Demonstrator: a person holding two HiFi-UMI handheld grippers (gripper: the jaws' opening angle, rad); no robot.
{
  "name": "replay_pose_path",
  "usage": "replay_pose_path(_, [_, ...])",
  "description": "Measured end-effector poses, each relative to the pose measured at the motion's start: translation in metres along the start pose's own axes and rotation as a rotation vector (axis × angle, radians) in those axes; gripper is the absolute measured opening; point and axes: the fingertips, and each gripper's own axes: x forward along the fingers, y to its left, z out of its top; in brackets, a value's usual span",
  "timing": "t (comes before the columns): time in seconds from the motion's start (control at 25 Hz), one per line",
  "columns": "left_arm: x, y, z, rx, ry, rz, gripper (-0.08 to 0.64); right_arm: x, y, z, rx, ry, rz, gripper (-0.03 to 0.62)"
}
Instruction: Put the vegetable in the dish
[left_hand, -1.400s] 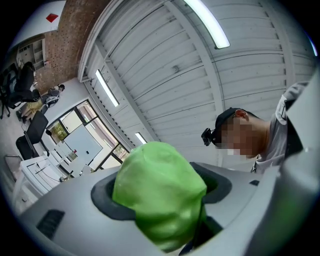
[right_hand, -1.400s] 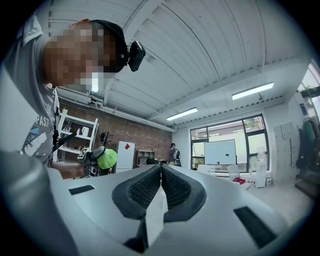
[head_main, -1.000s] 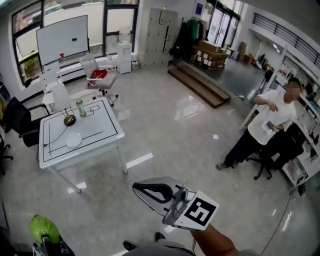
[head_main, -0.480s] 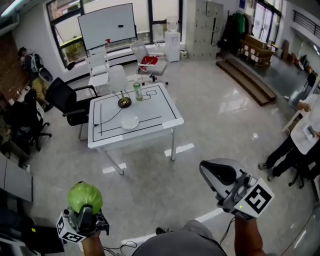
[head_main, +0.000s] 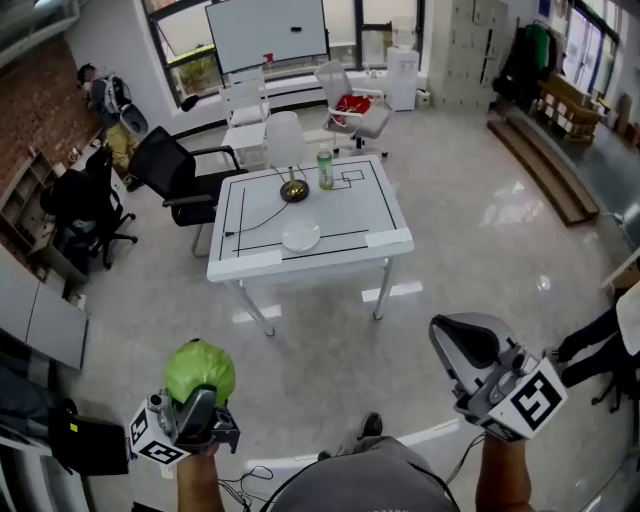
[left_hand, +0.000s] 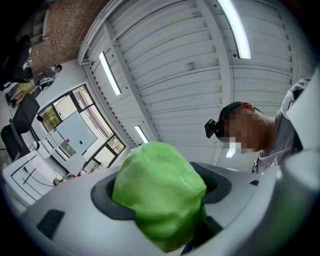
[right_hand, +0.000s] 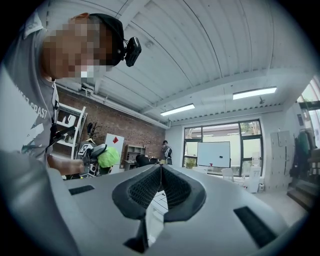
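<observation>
A round green vegetable (head_main: 200, 370) (left_hand: 160, 192) sits between the jaws of my left gripper (head_main: 203, 388) (left_hand: 161, 186), which is shut on it low at the left of the head view. My right gripper (head_main: 468, 345) (right_hand: 160, 174) is at the lower right, shut with its pads together and nothing between them. In the right gripper view the vegetable (right_hand: 108, 156) shows at the left. The dish, a white plate (head_main: 301, 236), lies on the white table (head_main: 390, 238) well ahead of both grippers, across open floor.
On the table stand a green bottle (head_main: 324, 170) and a lamp with a brass base (head_main: 293, 190). Black office chairs (head_main: 175, 175) stand to its left, white chairs (head_main: 350, 108) and a whiteboard (head_main: 267, 32) behind it. A person's leg (head_main: 600, 335) shows at the right edge.
The head view has swung so that the table came from the left to the middle. The left gripper with the vegetable rose further into view. The person at the right slid almost out of frame.
</observation>
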Motion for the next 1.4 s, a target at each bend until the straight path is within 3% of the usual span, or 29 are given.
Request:
replay_pose_path(0.28, [0.045, 0.026, -0.022, 0.031, -0.009, 0.039, 0.339, 0.023, -0.059, -0.019, -0.02, -0.001, 0.039, 0.007])
replay_pose_path(0.72, [0.108, 0.073, -0.057, -0.001, 0.022, 0.039, 0.339, 0.045, -0.118, -0.034, -0.007, 0.019, 0.053, 0.008])
replay_pose_path(0.92, [0.121, 0.114, -0.061, -0.034, 0.054, 0.029, 0.339, 0.074, -0.132, -0.05, 0.006, 0.037, 0.027, 0.006])
replay_pose_path(1.12, [0.127, 0.148, -0.041, -0.065, 0.089, -0.001, 0.339, 0.101, -0.127, -0.039, 0.053, 0.046, -0.038, 0.006])
replay_pose_path(1.4, [0.14, 0.199, -0.038, -0.103, 0.124, -0.054, 0.339, 0.141, -0.129, -0.05, 0.001, 0.067, -0.066, 0.007])
